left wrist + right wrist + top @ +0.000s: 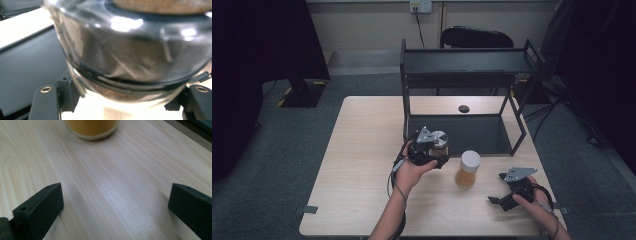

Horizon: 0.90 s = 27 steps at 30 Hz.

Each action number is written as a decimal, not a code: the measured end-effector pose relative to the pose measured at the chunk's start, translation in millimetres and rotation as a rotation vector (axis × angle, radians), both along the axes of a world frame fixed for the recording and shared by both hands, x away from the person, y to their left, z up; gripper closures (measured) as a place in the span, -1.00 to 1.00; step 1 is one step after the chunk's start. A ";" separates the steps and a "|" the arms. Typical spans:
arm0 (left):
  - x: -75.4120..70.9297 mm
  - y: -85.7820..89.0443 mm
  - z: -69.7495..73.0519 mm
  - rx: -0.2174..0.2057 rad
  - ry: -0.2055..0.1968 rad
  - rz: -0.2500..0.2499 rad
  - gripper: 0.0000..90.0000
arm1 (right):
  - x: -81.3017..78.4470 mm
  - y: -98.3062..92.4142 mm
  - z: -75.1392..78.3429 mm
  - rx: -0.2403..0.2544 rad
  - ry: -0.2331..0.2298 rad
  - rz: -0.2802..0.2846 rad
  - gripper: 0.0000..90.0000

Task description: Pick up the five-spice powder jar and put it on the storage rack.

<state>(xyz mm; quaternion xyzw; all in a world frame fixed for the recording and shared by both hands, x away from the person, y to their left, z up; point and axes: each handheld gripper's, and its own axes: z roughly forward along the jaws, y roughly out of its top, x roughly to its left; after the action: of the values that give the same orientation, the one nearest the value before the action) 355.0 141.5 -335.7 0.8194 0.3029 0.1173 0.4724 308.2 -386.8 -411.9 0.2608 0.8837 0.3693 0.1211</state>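
- Left gripper (432,152): black two-jaw tool in the person's left hand (412,172), jaws clamped on a clear glass jar with a silver metal lid (439,145); jar is held off the pale wooden table (357,165), just in front of the black metal two-tier shelf rack (462,100). In the left gripper view the jar's glass wall (130,50) sits between the jaws.
- Right gripper (507,192): black, in the right hand (532,202), low over the table's near right corner; jaws wide apart, gripping nothing.
- Clear jar of amber-yellow contents with a white lid (468,169): upright on the table between the two grippers; its base (91,128) shows ahead of the right jaws.
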 end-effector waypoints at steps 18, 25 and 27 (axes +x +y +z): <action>24.0 -12.1 38.8 -0.014 -0.018 -0.013 -0.31 | 0.0 0.0 0.0 0.000 0.000 0.000 -1.00; 31.9 -16.7 57.5 -0.014 -0.028 -0.022 -0.30 | 0.0 0.0 -0.1 0.001 0.000 0.000 -1.00; 33.9 -17.6 62.0 -0.018 -0.028 -0.023 -0.30 | 0.0 0.0 -0.1 0.001 0.000 0.000 -1.00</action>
<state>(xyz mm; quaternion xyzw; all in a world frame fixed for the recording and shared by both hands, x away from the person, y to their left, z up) 388.9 123.9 -273.7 0.8167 0.2880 0.1208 0.4852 308.2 -386.8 -412.0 0.2609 0.8835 0.3696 0.1212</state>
